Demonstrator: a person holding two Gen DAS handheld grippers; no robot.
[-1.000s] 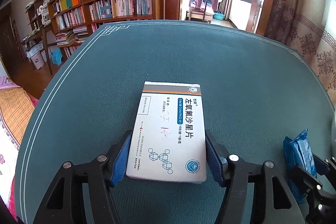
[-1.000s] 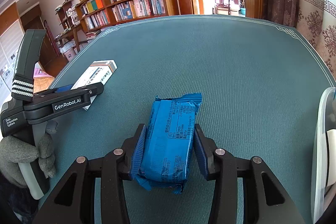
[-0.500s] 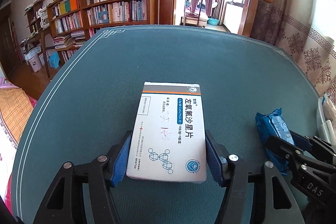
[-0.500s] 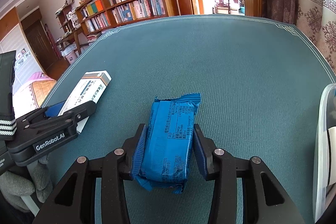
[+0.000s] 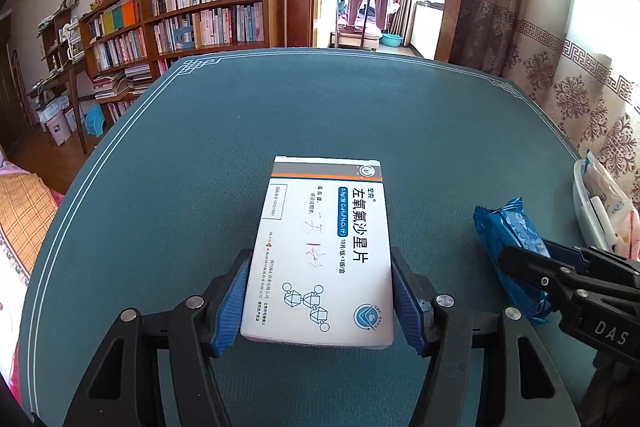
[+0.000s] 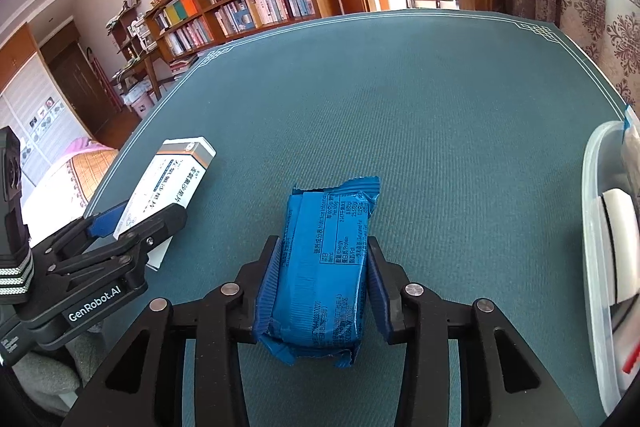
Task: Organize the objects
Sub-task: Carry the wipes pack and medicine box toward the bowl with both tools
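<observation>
Cardboard medicine box [image 5: 320, 259], light and stiff, sits clamped by its long sides in the left gripper [image 5: 320, 303] over the tabletop [image 5: 360, 115]; right gripper [image 6: 320, 287] squeezes the crinkly, soft blue packet [image 6: 324, 267] across its middle.

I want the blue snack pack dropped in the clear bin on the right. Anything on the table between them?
Nothing visible: only bare green tabletop lies between the blue snack pack, held in the right gripper, and the clear bin, which already holds items.
</observation>
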